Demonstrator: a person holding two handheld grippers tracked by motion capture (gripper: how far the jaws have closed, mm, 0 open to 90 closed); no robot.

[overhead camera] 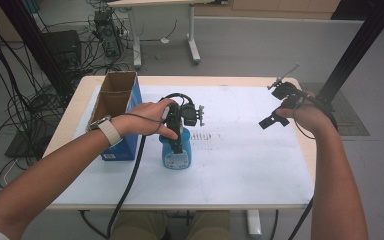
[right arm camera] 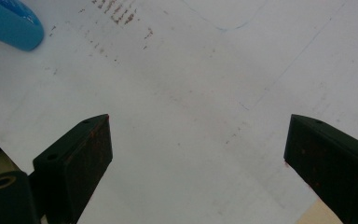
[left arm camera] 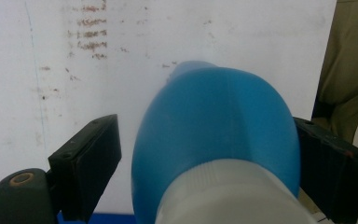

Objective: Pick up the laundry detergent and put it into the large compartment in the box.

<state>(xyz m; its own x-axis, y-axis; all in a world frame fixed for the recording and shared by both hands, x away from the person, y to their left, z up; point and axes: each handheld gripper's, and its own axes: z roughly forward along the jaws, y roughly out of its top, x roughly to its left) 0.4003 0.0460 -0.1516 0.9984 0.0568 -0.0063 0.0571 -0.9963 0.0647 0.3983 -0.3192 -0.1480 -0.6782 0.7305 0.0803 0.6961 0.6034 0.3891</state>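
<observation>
We have the left gripper (overhead camera: 180,131) brought down over the blue plastic bottle with a white cap (overhead camera: 176,153), which stands upright on the white paper-covered tabletop (overhead camera: 240,165) just beside the open blue cardboard box (overhead camera: 114,102). Its jaws bracket the bottle's shoulder — the right one seems to touch, the left shows a gap — so we judge the grip not yet made. Our right gripper (overhead camera: 283,104) waits well apart, jaws wide and empty — probably kept out of the way.
</observation>
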